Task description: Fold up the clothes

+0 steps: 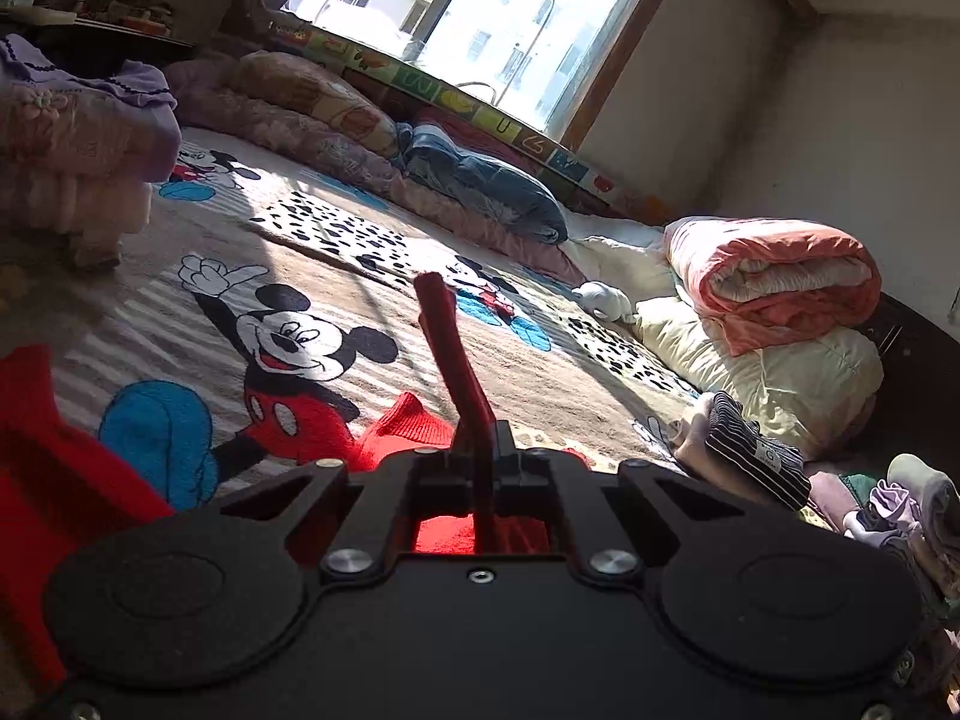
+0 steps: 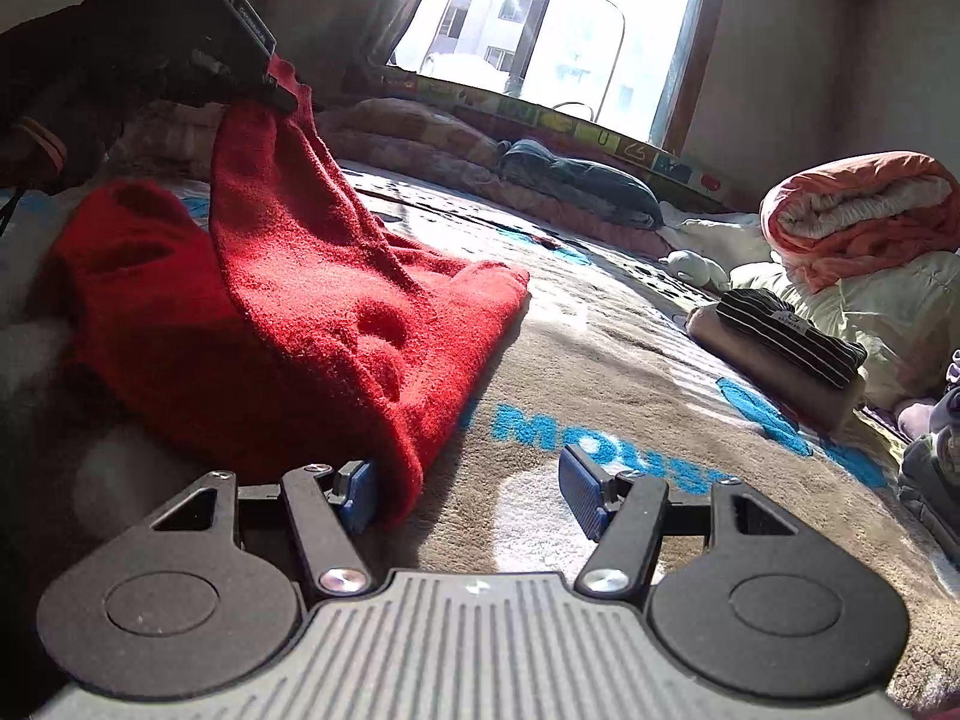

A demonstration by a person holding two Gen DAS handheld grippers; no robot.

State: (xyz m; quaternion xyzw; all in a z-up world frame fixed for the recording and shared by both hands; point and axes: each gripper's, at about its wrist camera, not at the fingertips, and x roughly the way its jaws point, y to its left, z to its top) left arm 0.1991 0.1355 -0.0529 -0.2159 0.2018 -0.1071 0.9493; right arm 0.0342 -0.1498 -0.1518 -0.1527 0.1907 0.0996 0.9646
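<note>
A red knit sweater lies in a heap on the Mickey Mouse blanket, with one part pulled up to the left. My left gripper is shut on that raised edge, seen at the upper left of the right wrist view. In the left wrist view, the left gripper pinches red cloth, and a strip of sweater sticks up past its fingers. My right gripper stands open low over the blanket. The sweater's near hem lies against its left blue pad; the right pad is bare.
A folded striped garment rests on a folded beige one at the right. Behind it are a rolled orange quilt and a cream quilt. Loose clothes are piled at the far right. More bedding lines the window side.
</note>
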